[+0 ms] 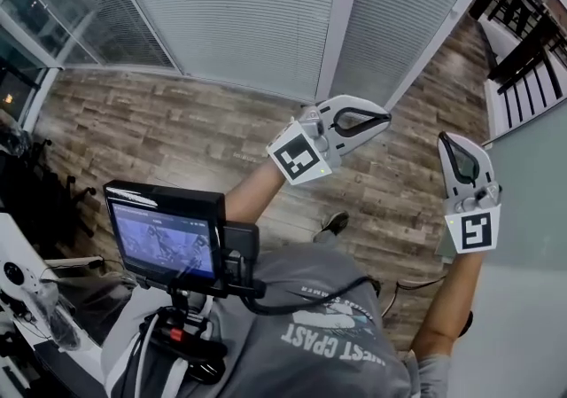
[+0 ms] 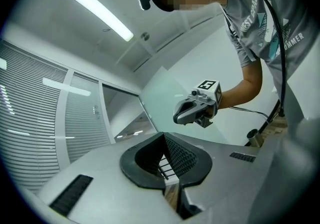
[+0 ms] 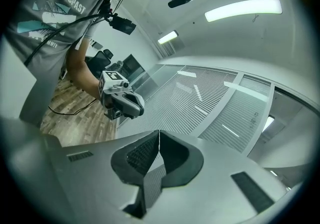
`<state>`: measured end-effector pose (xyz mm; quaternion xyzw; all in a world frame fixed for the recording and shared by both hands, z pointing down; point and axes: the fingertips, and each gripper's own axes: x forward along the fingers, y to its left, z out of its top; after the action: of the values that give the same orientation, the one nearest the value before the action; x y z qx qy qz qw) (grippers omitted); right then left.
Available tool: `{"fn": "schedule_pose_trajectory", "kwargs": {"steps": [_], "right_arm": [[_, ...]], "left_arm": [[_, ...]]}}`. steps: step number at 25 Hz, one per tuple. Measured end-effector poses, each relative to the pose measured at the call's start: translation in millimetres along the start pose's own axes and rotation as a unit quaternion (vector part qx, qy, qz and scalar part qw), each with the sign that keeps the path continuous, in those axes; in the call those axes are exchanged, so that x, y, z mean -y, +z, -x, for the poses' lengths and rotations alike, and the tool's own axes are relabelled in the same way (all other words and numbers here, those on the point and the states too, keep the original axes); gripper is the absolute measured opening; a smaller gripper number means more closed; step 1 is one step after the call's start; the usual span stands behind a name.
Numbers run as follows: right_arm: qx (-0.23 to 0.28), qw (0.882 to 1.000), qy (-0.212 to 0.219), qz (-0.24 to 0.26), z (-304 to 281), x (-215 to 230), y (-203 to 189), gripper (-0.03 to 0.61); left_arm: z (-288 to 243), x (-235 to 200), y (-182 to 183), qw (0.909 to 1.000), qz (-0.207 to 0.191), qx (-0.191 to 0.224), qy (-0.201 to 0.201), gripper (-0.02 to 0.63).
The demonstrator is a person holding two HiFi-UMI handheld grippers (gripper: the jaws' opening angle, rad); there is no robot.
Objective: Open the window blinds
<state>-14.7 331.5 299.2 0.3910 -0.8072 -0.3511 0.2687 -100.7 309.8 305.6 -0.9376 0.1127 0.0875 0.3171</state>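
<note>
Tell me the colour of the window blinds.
The window blinds are white, clearest in the head view.

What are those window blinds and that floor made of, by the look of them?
Blinds: thin white horizontal slats, matte with a faint sheen. They are probably painted aluminium or plastic; the look does not settle which.
Floor: brown-grey planks with visible grain and staggered joints. It is likely wood-look laminate or vinyl, possibly real wood.

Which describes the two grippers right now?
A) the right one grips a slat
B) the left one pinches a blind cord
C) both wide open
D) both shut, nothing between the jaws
D: the left gripper and right gripper each show jaws together and empty, short of the closed window blinds.
</note>
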Motion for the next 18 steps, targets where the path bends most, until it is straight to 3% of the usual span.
{"fn": "schedule_pose_trajectory", "kwargs": {"steps": [8, 18], "right_arm": [[0.031, 0.999, 0.011, -0.025, -59, 64, -78, 0.005], [0.050, 0.998, 0.024, -0.018, -91, 152, -176, 0.005]], "left_arm": [[-69, -60, -71, 0.9997, -0.001, -0.019, 0.013, 0.003], [-179, -111, -138, 0.9993, -0.011, -0.030, 0.019, 0.003]]}}
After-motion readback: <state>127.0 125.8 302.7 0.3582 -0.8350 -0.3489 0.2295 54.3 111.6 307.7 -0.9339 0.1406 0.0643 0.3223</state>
